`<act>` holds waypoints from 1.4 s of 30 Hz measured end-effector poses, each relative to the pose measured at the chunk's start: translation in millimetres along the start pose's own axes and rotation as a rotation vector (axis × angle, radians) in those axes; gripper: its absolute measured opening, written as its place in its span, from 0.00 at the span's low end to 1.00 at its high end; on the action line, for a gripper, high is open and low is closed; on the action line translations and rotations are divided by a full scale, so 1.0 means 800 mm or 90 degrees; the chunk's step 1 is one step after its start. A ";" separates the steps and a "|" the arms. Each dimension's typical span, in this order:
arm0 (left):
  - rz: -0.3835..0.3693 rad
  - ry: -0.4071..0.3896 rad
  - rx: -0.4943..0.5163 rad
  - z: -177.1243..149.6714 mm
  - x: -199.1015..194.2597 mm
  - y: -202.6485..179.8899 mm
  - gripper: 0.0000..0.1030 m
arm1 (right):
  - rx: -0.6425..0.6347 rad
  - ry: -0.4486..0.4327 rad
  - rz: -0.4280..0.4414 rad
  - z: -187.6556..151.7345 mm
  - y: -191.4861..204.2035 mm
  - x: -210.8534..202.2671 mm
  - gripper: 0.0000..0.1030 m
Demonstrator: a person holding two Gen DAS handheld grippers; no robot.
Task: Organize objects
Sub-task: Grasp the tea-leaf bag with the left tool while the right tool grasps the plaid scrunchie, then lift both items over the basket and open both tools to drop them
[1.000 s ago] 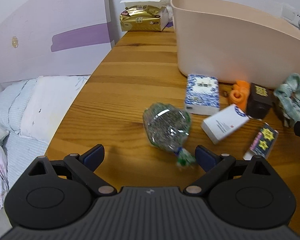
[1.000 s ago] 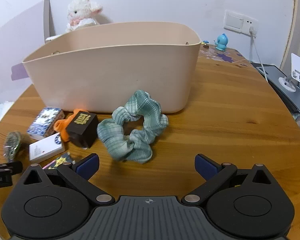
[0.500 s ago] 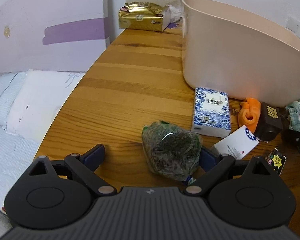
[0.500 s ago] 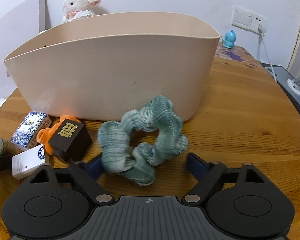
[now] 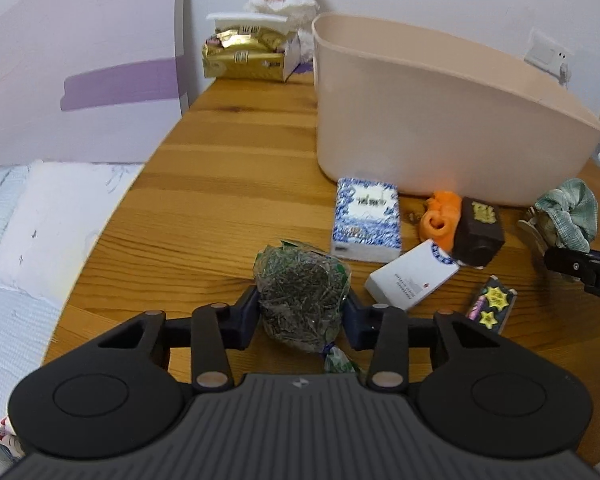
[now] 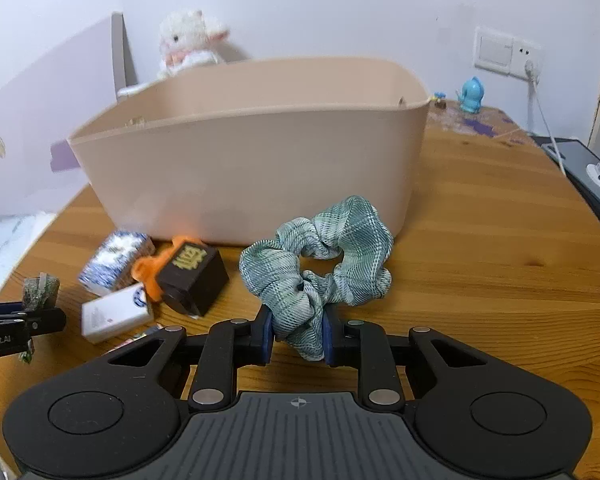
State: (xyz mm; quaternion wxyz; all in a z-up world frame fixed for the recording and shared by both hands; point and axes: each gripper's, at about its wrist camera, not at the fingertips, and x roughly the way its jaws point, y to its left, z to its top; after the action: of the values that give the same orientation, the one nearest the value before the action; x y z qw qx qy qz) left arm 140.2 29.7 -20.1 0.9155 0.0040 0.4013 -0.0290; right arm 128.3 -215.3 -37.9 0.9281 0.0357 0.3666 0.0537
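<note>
The left hand-held gripper has its blue-padded fingers drawn in against a crinkly clear bag of dried green leaves, knotted at the near end and squeezed at its middle; the right hand-held gripper is pinched on the lower fold of a green plaid scrunchie, soft ruffled cloth in a loose ring. Both things sit low over the wooden worktop, just in front of the beige plastic tub — whether either is clear of the wood cannot be told. Judging by how things lie, the sorting has barely started: what shows of the tub's inside from the right wrist view looks bare, though its floor is hidden, and nothing is seen dropped in. Two pieces are gripped and likely bound for the tub; the rest lies untouched by its front wall — a blue-and-white patterned tissue pack, a squat dark brown box with gold lettering, a rubbery orange piece wedged beside that box, a flat white card box and a small black packet with yellow stars. The tub is smooth, matte and tall-walled with rounded corners, so each piece will need lifting over the rim.
</note>
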 end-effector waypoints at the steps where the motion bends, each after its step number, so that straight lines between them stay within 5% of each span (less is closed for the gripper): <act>1: -0.001 -0.007 0.002 0.000 -0.005 -0.001 0.43 | 0.002 -0.009 0.003 0.002 -0.002 -0.008 0.21; 12: -0.025 -0.111 0.029 0.053 -0.062 -0.017 0.43 | 0.002 -0.122 0.018 0.051 -0.014 -0.072 0.21; 22: -0.044 -0.175 0.054 0.127 -0.059 -0.047 0.43 | 0.010 -0.176 0.033 0.105 -0.018 -0.072 0.21; 36: -0.068 -0.148 0.047 0.116 -0.040 -0.054 0.43 | -0.022 -0.060 0.066 0.072 -0.007 -0.039 0.21; 42: -0.061 -0.135 0.040 0.103 -0.042 -0.042 0.43 | -0.045 -0.051 0.065 0.074 0.002 -0.025 0.24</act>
State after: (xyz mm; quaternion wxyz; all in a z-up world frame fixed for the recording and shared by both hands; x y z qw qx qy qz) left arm 176.3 -4.3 61.1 0.9499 0.0108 0.3005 -0.0855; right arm 154.0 -218.0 19.0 0.9389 0.0237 0.3245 0.1124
